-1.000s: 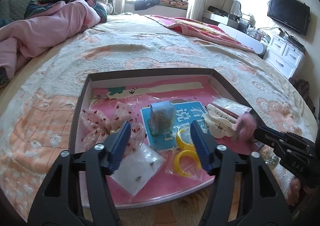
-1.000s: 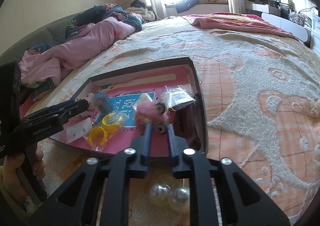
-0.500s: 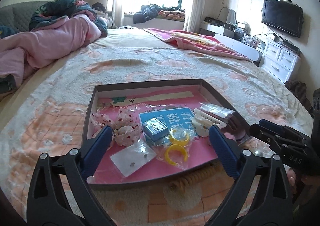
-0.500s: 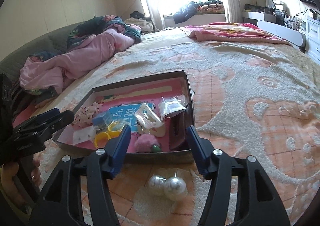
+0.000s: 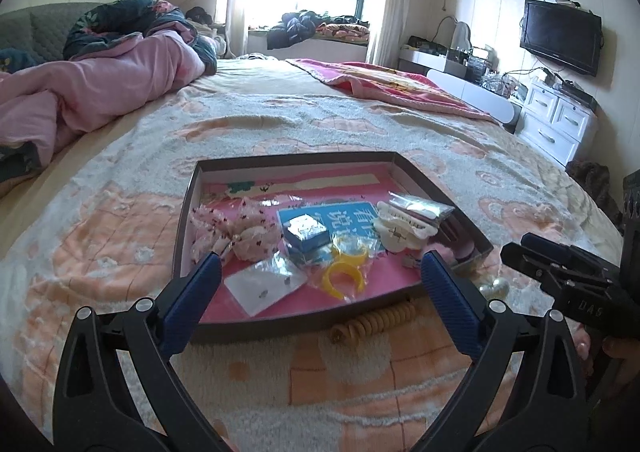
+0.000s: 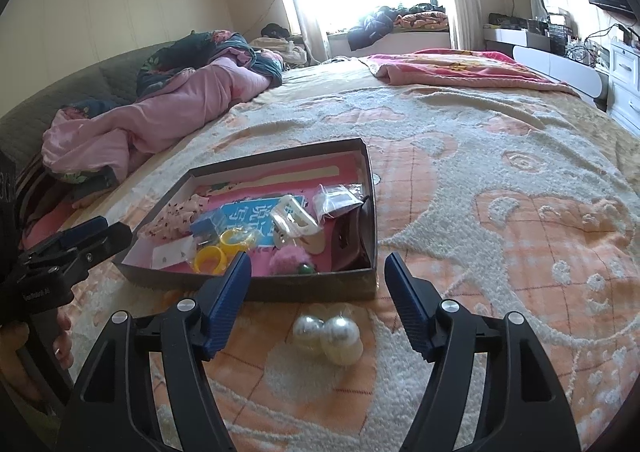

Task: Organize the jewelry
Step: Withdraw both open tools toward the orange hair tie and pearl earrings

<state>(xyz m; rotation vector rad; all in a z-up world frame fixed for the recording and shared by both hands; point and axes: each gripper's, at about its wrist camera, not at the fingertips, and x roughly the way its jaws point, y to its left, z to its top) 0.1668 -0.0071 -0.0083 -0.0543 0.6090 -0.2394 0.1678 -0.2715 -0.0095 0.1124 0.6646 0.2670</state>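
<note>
A dark box with a pink lining lies on the bed. It holds a blue case, yellow rings, a white hair claw, a lace bow and a bagged earring card. My left gripper stands wide open over the box's near edge, holding nothing. My right gripper hovers before the box's front wall, its jaws opening and empty. A pink pompom rests inside the box near that wall. Two pearl balls lie on the blanket below the right fingers.
A yellow spiral hair tie lies on the blanket against the box's front. A pink quilt is heaped at the far left and a pink blanket lies at the far right. White drawers stand beside the bed.
The right gripper let go of the pink pompom, which now lies in the box, and pulled back. The left jaws spread away from the blue case and also backed off.
</note>
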